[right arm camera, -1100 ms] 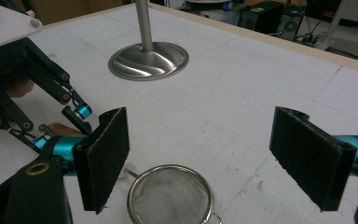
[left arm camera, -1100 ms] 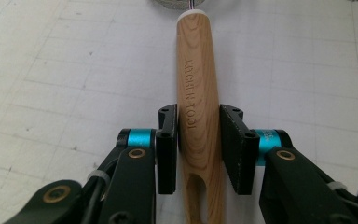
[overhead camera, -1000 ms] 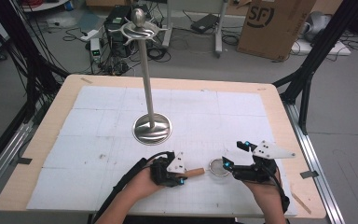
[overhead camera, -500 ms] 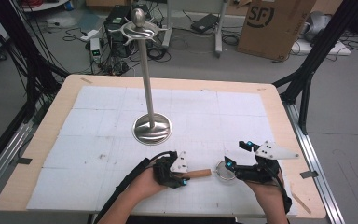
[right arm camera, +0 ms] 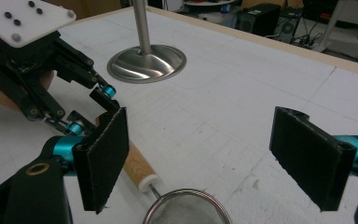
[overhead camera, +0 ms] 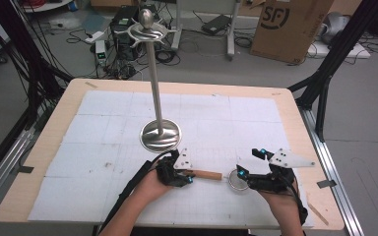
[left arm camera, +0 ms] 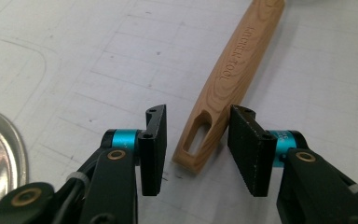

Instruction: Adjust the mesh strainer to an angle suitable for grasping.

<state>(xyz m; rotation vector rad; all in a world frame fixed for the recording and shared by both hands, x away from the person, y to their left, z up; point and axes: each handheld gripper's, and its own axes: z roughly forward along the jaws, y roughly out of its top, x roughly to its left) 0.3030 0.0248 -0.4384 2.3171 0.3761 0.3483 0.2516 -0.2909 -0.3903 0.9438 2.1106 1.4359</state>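
Note:
A small strainer lies flat on the white mat, its mesh bowl to the right and its wooden handle pointing left. My left gripper is open, and the slotted end of the handle lies between its jaws with a gap on each side. My right gripper is open wide, low over the mesh bowl, with nothing between its jaws. The right gripper view also shows the left gripper at the handle's far end.
A tall metal stand rises from a round base at mid-table, just beyond the left gripper. The table's near edge is close behind both hands. A cardboard box and cables lie on the floor beyond.
My right gripper has come down and slightly nearer, settling low over the strainer bowl. The left gripper and the strainer have barely moved.

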